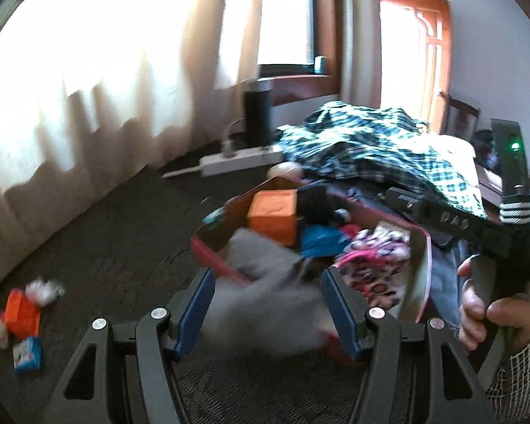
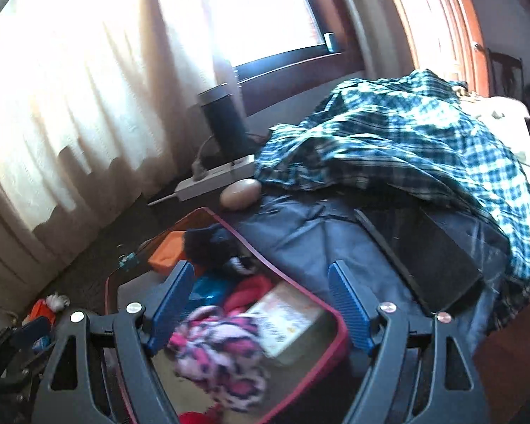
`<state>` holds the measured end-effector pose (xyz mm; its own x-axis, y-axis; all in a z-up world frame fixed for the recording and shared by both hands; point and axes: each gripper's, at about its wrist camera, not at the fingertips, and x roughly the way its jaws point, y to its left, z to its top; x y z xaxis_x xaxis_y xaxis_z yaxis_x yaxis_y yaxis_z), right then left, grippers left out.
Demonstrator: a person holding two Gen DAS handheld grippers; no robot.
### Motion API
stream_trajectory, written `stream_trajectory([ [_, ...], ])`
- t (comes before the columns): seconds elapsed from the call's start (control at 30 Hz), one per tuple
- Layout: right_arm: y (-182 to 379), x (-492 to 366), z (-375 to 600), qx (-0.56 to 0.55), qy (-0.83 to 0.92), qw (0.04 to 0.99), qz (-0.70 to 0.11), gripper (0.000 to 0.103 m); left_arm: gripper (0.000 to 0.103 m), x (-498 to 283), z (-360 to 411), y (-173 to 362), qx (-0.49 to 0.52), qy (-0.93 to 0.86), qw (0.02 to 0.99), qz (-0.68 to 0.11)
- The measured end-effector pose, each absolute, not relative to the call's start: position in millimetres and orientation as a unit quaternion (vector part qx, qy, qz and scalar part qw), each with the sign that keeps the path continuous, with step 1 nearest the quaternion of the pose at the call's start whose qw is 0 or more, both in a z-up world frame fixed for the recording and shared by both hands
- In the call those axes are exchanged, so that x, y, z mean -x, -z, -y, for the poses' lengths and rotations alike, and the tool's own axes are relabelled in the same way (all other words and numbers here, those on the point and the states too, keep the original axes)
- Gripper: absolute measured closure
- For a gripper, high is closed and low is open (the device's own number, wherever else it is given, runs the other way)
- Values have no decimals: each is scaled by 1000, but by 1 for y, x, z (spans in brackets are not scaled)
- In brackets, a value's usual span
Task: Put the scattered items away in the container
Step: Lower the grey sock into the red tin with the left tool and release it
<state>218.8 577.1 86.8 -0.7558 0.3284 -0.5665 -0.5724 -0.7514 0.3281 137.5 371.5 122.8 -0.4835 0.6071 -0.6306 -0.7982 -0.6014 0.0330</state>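
Note:
My left gripper (image 1: 266, 272) is shut on a blurred grey cloth (image 1: 265, 304), held at the near rim of the pink-edged container (image 1: 208, 254). Inside lie an orange cube (image 1: 272, 215), a dark item, a blue item (image 1: 321, 242) and a pink patterned cloth (image 1: 371, 265). On the carpet at the left lie an orange block (image 1: 21, 312), a white fluffy piece (image 1: 44, 289) and a small blue box (image 1: 26, 353). My right gripper (image 2: 261, 265) is open above the container (image 2: 341, 325); the pink patterned cloth (image 2: 222, 353) lies loose below its fingers. A hand (image 1: 477, 304) carries it at the right.
A plaid shirt (image 2: 406, 134) is heaped over dark blue fabric (image 2: 300, 233) and a black flat slab (image 2: 434, 258) behind the container. A white power strip (image 1: 240, 159), a black cylinder (image 1: 258, 113) and a beige egg-shaped object (image 2: 240, 192) stand by the curtain.

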Motion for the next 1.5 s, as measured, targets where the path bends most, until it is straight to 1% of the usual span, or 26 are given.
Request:
stream_trajectory([
  [0.17, -80, -229, -585, 243, -899, 256, -258, 22, 38, -150, -396, -128, 274, -837, 441, -172],
  [0.3, -80, -233, -584, 241, -901, 250, -261, 22, 38, -149, -400, -127, 273, -833, 449, -175],
  [0.53, -92, -235, -553, 229, -923, 203, -232, 22, 36, -131, -360, -124, 303, -838, 430, -145],
  [0.57, -94, -233, -549, 229, -925, 199, -227, 22, 33, -129, -353, -122, 308, -838, 427, -142],
  [0.6, -95, -232, -546, 229, -927, 196, -224, 22, 31, -129, -345, -118, 312, -840, 421, -142],
  [0.83, -93, -227, -540, 231, -923, 195, -237, 22, 30, -137, -314, -78, 372, -820, 412, -142],
  [0.87, -93, -226, -538, 232, -924, 194, -236, 22, 25, -139, -314, -71, 382, -816, 410, -143],
  [0.9, -93, -225, -536, 232, -924, 193, -235, 22, 24, -139, -315, -65, 390, -812, 410, -144],
  [1.07, -97, -227, -524, 230, -929, 190, -220, 22, 24, -138, -322, -47, 423, -795, 413, -134],
  [1.13, -98, -229, -523, 228, -930, 193, -216, 22, 30, -137, -323, -47, 424, -794, 416, -129],
  [1.17, -98, -231, -522, 227, -930, 195, -213, 22, 36, -138, -323, -48, 420, -795, 416, -132],
  [1.2, -99, -232, -522, 226, -930, 196, -211, 22, 44, -140, -323, -49, 416, -797, 416, -135],
  [1.3, -99, -234, -522, 224, -931, 198, -209, 22, 49, -144, -319, -58, 399, -807, 412, -139],
  [1.5, -100, -236, -524, 217, -933, 198, -207, 22, 50, -145, -309, -93, 359, -829, 412, -120],
])
